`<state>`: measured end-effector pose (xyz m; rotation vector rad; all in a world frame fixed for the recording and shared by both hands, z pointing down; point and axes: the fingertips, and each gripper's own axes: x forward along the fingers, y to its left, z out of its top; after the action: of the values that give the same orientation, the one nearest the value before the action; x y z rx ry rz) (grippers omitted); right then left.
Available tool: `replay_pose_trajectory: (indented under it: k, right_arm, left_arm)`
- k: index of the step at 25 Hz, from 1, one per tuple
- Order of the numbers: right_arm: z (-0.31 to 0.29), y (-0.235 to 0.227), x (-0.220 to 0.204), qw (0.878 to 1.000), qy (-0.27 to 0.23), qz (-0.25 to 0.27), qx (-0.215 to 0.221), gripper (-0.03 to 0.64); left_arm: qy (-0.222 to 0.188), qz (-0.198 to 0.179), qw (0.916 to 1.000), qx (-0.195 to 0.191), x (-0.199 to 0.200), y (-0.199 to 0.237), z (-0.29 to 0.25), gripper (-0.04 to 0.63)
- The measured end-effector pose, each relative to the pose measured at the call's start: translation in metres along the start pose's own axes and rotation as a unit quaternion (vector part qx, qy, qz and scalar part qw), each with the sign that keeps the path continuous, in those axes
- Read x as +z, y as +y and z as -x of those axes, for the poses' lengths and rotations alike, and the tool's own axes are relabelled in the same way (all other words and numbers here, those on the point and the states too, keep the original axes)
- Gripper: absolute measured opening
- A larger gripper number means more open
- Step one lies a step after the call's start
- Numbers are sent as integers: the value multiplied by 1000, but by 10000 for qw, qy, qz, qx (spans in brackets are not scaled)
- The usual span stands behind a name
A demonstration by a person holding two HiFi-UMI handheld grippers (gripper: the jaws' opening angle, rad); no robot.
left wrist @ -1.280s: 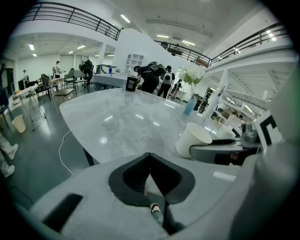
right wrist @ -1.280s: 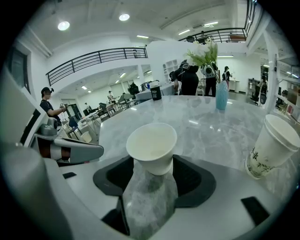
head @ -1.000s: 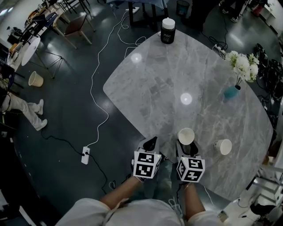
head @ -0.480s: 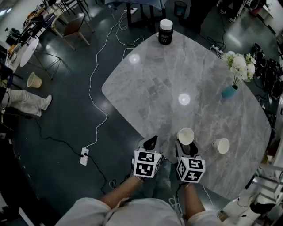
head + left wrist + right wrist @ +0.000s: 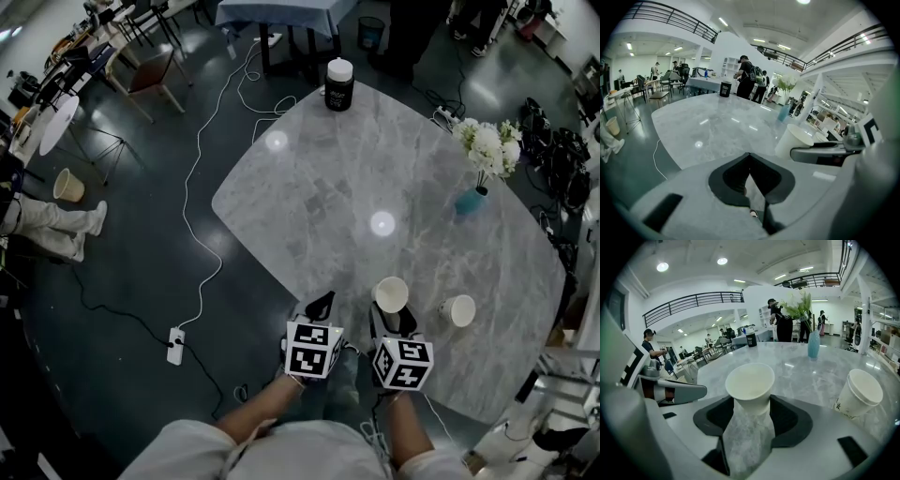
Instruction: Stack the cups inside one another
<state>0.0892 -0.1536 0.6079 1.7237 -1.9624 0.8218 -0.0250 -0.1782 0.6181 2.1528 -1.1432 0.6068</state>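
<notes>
A white paper cup (image 5: pixel 391 293) stands upright near the table's front edge, and my right gripper (image 5: pixel 392 315) is shut on its lower part. In the right gripper view the cup (image 5: pixel 750 383) sits between the two dark jaws, which press its sides. A second white paper cup (image 5: pixel 457 310) stands apart to the right, and it shows as (image 5: pixel 858 392) in the right gripper view. My left gripper (image 5: pixel 321 303) hovers at the table's front edge, left of the held cup, with its jaws shut (image 5: pixel 750 155) on nothing. The held cup (image 5: pixel 794 139) shows to its right.
A black canister with a white lid (image 5: pixel 338 84) stands at the far end of the grey marble table (image 5: pixel 319 187). A teal vase (image 5: pixel 468 200) with white flowers (image 5: pixel 485 145) is at the right. A power strip (image 5: pixel 174 344) and cable lie on the floor left.
The head view has shifted a little, so the table sits slightly lower and further left in the picture. Both grippers and both cups keep their places relative to each other.
</notes>
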Motion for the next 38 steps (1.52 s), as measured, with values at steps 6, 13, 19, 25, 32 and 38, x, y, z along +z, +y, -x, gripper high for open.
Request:
replay_pose_trajectory:
  k: [6,13,19,25,32,38]
  right_arm:
    - [11,-5,9,9999,-96,-27,-71,219]
    - [26,-7,19,9996,-241,-53,-137,219]
    - [40,-15,30,9987,-421,-78,-293,219]
    - [56,-26,37,9969,-593,-179,-479,219]
    - [75,-42,45,9940,-773,-260,-731,219]
    - [94,-61,50,9901,-929,-397,-979,219]
  left_arm:
    - [-105,-77,9999,-93,12,-10,1,-5]
    - [-202,-219,9994,-198,22,-21,8,-5]
    - [-291,-357,9984,-330,34,-34,13,-5]
    - [-350,-564,9964,-528,42,-52,13,-5]
    - [-383,-775,9929,-820,52,-79,9,-4]
    - [-411,-977,9887,-1058,57,-106,3,-5]
